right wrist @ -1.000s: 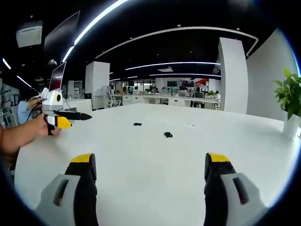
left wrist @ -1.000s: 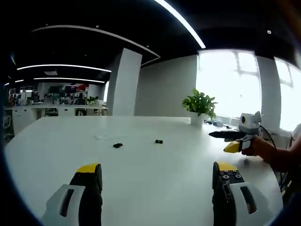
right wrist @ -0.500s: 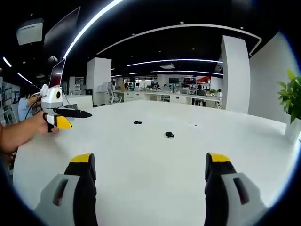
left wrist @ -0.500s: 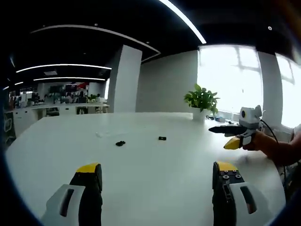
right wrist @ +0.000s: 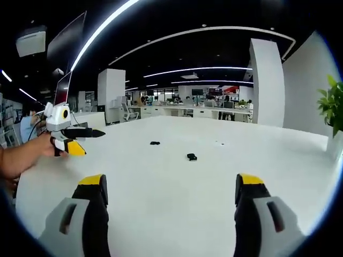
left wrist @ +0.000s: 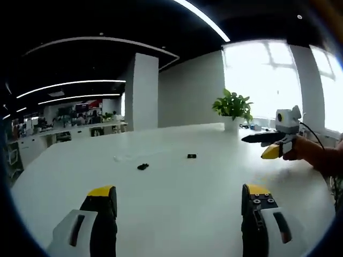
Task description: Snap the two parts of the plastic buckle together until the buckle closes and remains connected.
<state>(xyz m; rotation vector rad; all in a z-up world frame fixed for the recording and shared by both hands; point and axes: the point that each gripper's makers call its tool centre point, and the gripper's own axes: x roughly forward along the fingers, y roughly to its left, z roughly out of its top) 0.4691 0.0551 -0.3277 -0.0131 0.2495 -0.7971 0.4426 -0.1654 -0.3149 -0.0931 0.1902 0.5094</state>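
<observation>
Approach just beginning: both spread, empty grippers (left wrist: 177, 201) (right wrist: 171, 190) have edged nearer two small black plastic buckle halves (left wrist: 142, 166) (left wrist: 191, 156), apart on the white counter (left wrist: 177, 182).

Both buckle parts (left wrist: 142, 166) (left wrist: 191, 156) too small/far to tell which is which.

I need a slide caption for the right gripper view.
Open right gripper faces two separate buckle parts on a white table.
</observation>
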